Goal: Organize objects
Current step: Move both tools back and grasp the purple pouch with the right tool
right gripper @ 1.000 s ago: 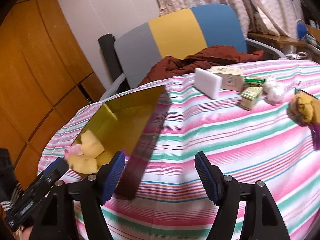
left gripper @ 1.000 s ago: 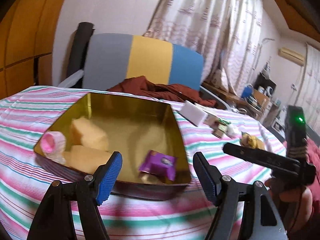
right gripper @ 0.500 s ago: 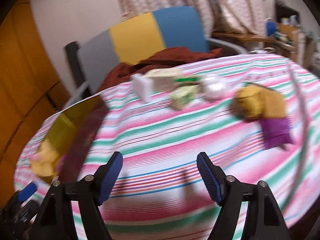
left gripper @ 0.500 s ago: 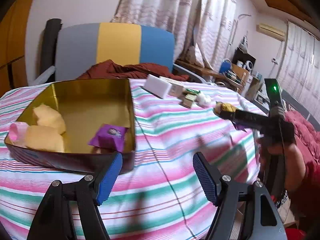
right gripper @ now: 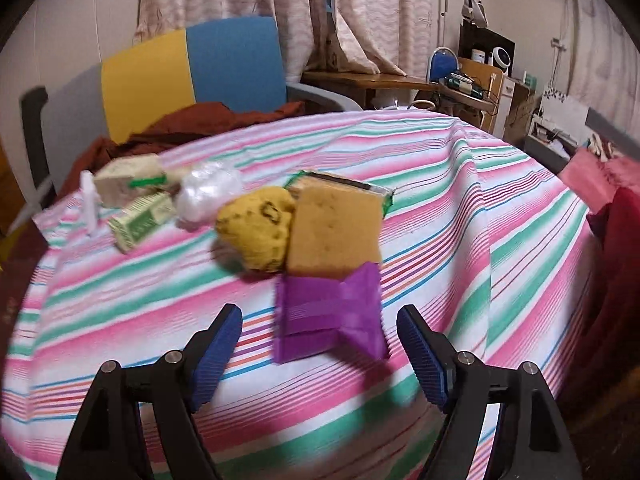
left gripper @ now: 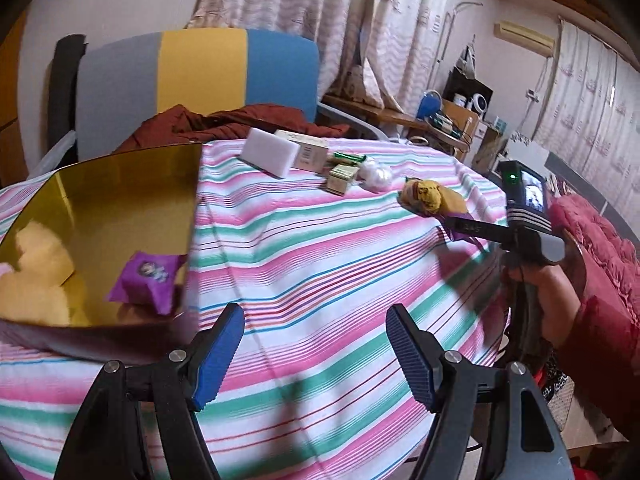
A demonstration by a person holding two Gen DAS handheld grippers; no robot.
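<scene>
A gold tin (left gripper: 120,184) sits at the left of the striped table and holds yellow sponges (left gripper: 36,276) and a purple packet (left gripper: 146,280). My left gripper (left gripper: 314,352) is open and empty over the cloth, right of the tin. My right gripper (right gripper: 320,352) is open and empty, with a second purple packet (right gripper: 328,312) lying just ahead between its fingers. Behind that packet lie a tan sponge (right gripper: 336,236) and a yellow bun (right gripper: 256,236). The right gripper's body also shows in the left wrist view (left gripper: 524,216).
A white block (left gripper: 270,158), small boxes (left gripper: 342,178) and a clear white bag (right gripper: 208,194) lie at the table's far side. A chair with a brown cloth (left gripper: 224,120) stands behind. The table edge drops off at the right (right gripper: 560,240).
Both views have swung right, away from the tin. My right gripper has moved in close to the purple packet, sponge and bun. Both grippers stay open.
</scene>
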